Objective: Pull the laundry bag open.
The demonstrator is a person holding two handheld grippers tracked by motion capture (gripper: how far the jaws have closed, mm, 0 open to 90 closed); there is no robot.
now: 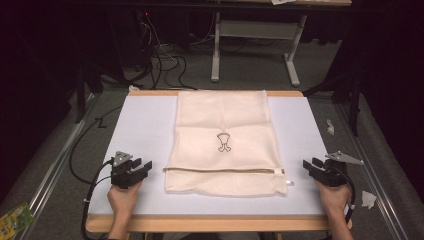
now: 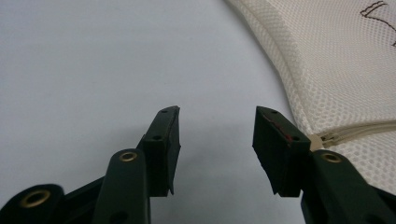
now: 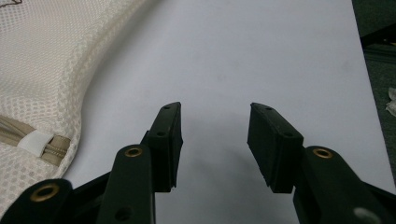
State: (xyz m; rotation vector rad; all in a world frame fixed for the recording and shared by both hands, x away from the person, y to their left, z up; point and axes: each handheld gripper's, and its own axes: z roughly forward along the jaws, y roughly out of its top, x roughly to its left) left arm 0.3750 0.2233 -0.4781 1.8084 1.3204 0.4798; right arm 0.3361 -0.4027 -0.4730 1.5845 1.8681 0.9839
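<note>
Hands are sitting at the near edge of the white table top point(image 1: 145, 130), one at each side, and I am holding a black gripper in each. My left gripper point(image 1: 142, 166) is lying low over the bare white surface near the table's near-left corner, its jaws pointing toward the middle and standing apart with nothing between them. In the left gripper view my left gripper point(image 2: 217, 140) is showing the white surface through its gap, and the right-hand pad point(image 2: 275, 144) is sitting just in front of the end of the zipper point(image 2: 355, 133), though I cannot tell whether it is touching the fabric. My right gripper point(image 1: 311, 165) is mirroring it near the near-right corner, jaws likewise parted and empty. In the right gripper view my right gripper point(image 3: 215, 140) is hovering over bare table, with the bag's edge just beside it on the left and the white zipper pull tab point(image 3: 35, 142) lying near the left pad point(image 3: 168, 140).

Between my two grippers the cream mesh laundry bag point(image 1: 225, 125) is lying flat on the table, running from near the front edge to the far edge. Its zipper point(image 1: 220, 171) is crossing the near end from side to side. A small dark printed figure point(image 1: 223, 142) is sitting at the bag's middle. Beyond the table, black cables point(image 1: 165, 60) are trailing over the grey floor beside a white table frame point(image 1: 255, 35).
</note>
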